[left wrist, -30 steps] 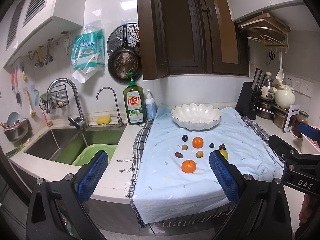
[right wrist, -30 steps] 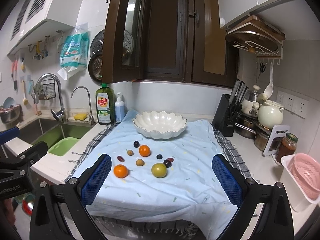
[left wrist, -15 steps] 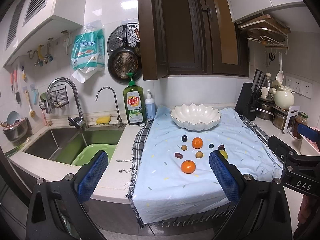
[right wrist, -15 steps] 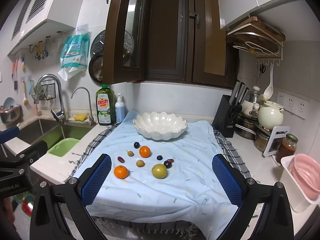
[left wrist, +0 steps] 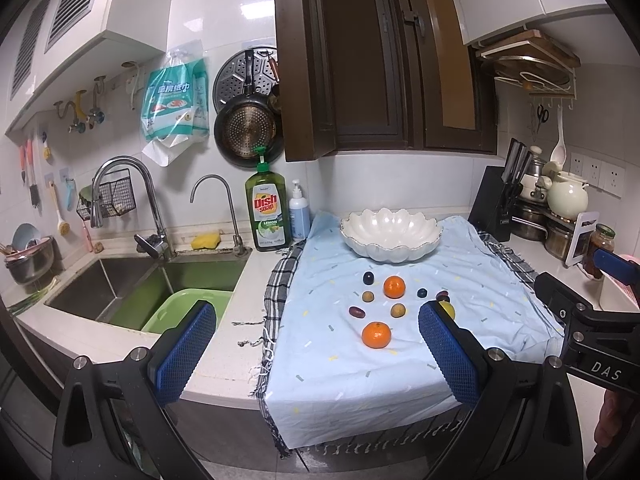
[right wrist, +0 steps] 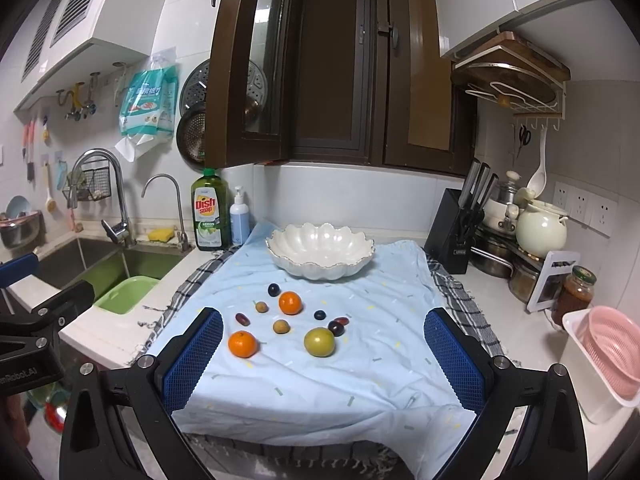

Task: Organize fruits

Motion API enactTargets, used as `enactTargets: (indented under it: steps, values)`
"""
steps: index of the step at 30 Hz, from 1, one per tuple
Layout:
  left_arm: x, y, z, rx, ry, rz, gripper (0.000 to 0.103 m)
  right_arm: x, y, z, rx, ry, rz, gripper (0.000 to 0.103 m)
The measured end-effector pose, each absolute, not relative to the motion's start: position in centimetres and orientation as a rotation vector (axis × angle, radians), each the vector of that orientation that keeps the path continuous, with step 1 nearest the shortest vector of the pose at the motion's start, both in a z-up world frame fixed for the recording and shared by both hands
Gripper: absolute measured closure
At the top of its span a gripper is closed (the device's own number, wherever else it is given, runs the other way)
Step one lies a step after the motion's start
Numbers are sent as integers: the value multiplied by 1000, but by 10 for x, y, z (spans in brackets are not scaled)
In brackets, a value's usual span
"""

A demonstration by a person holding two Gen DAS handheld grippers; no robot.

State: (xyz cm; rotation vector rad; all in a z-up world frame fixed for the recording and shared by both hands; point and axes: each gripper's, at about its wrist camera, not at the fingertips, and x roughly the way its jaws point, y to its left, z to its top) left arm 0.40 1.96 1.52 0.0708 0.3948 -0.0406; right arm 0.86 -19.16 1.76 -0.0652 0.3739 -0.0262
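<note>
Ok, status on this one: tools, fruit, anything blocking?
Left tool open, empty. Right tool open, empty. Fruits all loose on blue cloth; white bowl empty. Nothing blocking.

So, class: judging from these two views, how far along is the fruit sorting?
Nothing is done: the white bowl is empty. Nothing is in hand: the left gripper and right gripper are open. All remains: both oranges, the green fruit and the small fruits lie on the blue cloth.
</note>
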Motion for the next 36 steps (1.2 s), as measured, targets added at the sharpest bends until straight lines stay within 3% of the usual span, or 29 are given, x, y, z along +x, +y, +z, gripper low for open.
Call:
enactTargets:
  steps: [19, 36]
  values:
    - [27, 24, 11, 50, 421, -77, 0, 26, -187, 9, -59, 400, -38, 1]
    - [86, 0, -38, 89, 512, -163, 3, 81, -193, -39, -48, 495, -59, 1]
